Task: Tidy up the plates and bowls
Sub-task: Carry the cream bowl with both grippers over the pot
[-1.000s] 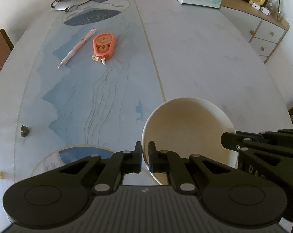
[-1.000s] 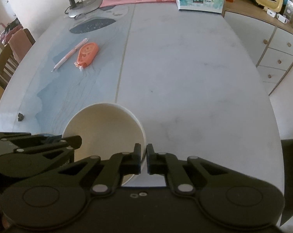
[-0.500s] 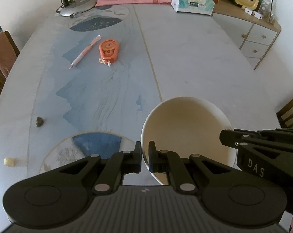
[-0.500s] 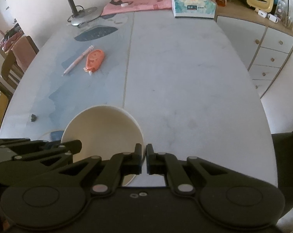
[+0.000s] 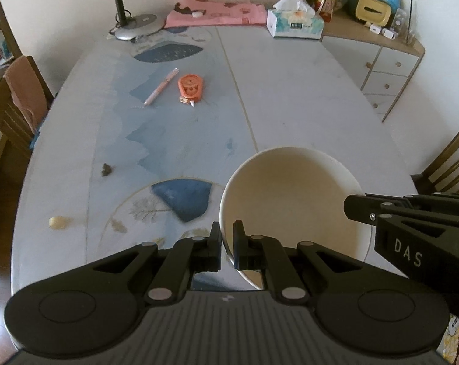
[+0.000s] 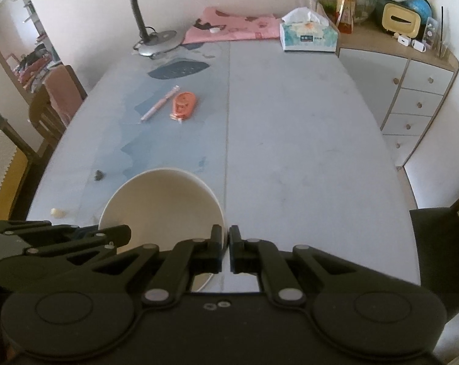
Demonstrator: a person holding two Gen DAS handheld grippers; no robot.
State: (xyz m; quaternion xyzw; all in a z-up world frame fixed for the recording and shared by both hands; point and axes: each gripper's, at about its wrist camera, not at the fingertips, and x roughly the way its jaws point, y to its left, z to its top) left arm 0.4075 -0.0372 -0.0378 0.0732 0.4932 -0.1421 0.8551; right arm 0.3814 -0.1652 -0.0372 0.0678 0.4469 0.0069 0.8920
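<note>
A cream bowl (image 5: 293, 200) is held up above the near end of the table, tilted toward the cameras. My left gripper (image 5: 227, 243) is shut on the bowl's left rim. My right gripper (image 6: 225, 245) is shut on the bowl's right rim; the bowl (image 6: 162, 206) fills the lower left of the right wrist view. The right gripper shows in the left wrist view (image 5: 412, 228) at the right, and the left gripper shows in the right wrist view (image 6: 62, 240) at the lower left. No plates are in view.
On the table (image 5: 290, 91) lie a pink pen (image 5: 161, 86) and an orange correction-tape dispenser (image 5: 190, 86). A desk lamp (image 5: 135, 24), pink cloth (image 5: 217, 13) and tissue box (image 5: 295, 24) stand at the far end. A drawer cabinet (image 5: 384, 76) stands right; chairs flank the table.
Both grippers have risen and drawn back with the bowl held between them; the table looks farther away and more of the room shows. The grip on both rims is unchanged.
</note>
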